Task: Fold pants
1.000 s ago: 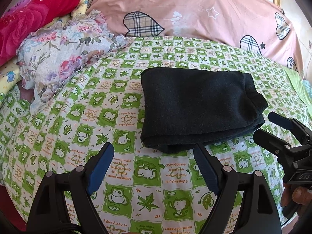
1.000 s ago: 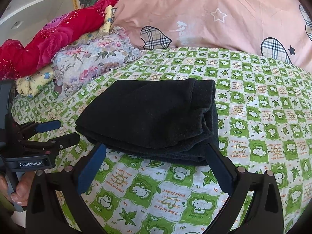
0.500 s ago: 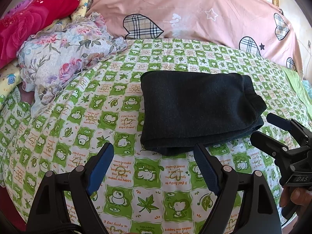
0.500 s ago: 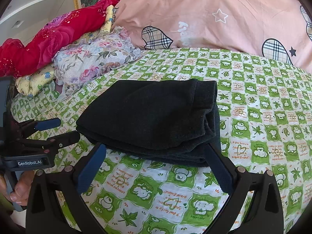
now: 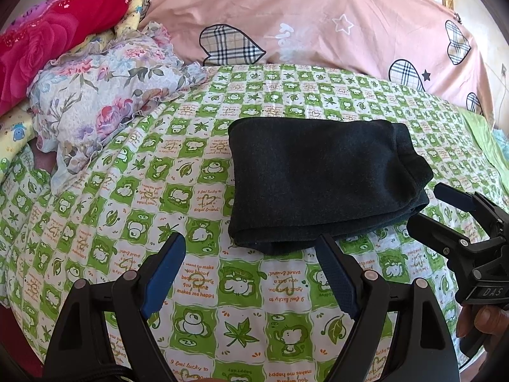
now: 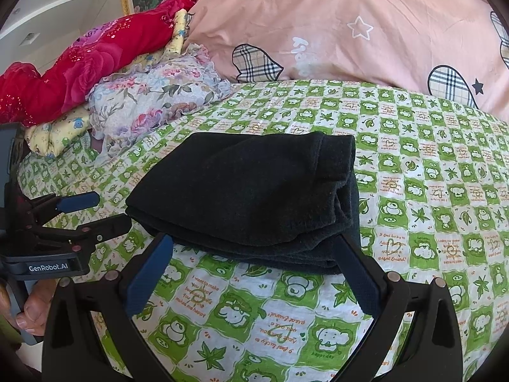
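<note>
The black pants (image 5: pixel 321 181) lie folded into a compact rectangle on the green checked bedsheet (image 5: pixel 197 286); they also show in the right wrist view (image 6: pixel 251 200). My left gripper (image 5: pixel 251 251) is open and empty, just short of the pants' near edge. My right gripper (image 6: pixel 254 251) is open and empty, its fingertips at the near edge of the folded stack. The right gripper also shows in the left wrist view (image 5: pixel 435 207), beside the pants' right end. The left gripper shows in the right wrist view (image 6: pixel 105 210), left of the pants.
A large pink pillow (image 5: pixel 305 22) with plaid hearts lies across the back. A floral cloth (image 5: pixel 105 95), a red blanket (image 5: pixel 47 44) and a yellow cloth are piled at the back left. The bed's near edge runs along the bottom left.
Both grippers have drawn back slightly from the pants and stay open. The folded pants have not moved.
</note>
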